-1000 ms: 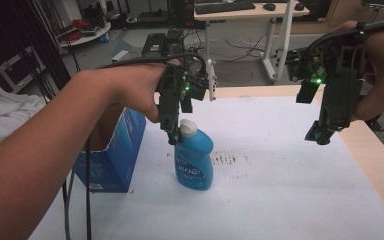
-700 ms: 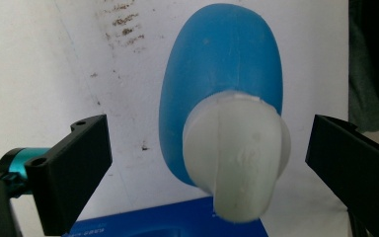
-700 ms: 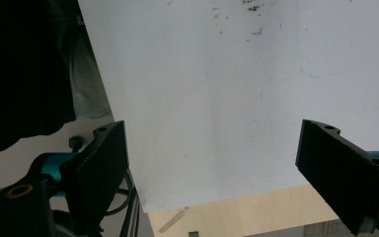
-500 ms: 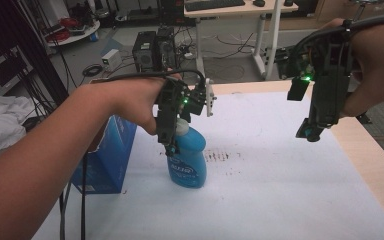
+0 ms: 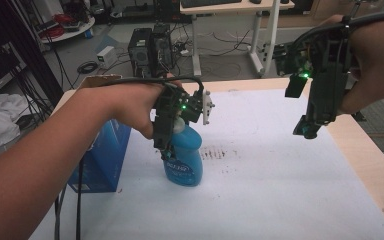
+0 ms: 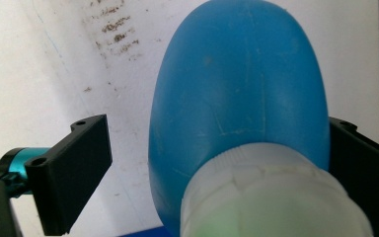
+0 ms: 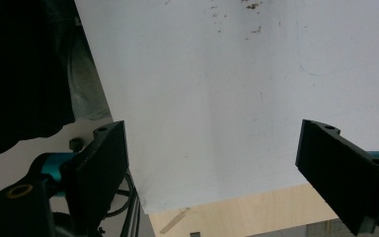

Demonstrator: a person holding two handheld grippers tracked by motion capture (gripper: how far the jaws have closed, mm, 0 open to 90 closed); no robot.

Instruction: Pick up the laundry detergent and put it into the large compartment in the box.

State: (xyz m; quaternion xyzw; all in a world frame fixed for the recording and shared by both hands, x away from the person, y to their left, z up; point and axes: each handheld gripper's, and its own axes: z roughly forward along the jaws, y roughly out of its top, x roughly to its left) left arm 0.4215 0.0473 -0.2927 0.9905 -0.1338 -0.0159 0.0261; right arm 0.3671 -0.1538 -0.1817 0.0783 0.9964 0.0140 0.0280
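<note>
A blue plastic bottle (image 5: 186, 159) with a white cap (image 6: 271, 197) stands upright on the white table top (image 5: 280, 190), left of centre. My left gripper (image 5: 164, 142) comes down over its top from above. In the left gripper view its jaws straddle the bottle's (image 6: 237, 94) shoulder: the left one stands off with a gap and the right one sits against or very near the side. My right gripper (image 5: 308, 130) hangs in the air over the table's right side, and its jaws (image 7: 217, 168) are wide open with nothing between them.
A blue carton (image 5: 102, 155) stands just left of the bottle, close to my left forearm. Dark smudges (image 5: 219, 152) mark the white surface right of the bottle. The bare wooden table edge (image 5: 375, 165) runs along the right. A desk and a computer tower (image 5: 150, 47) stand beyond the table.
My left gripper has dropped lower over the bottle, so its jaws now flank the shoulder and hide the cap from above. The right gripper stays raised and open at the right.
</note>
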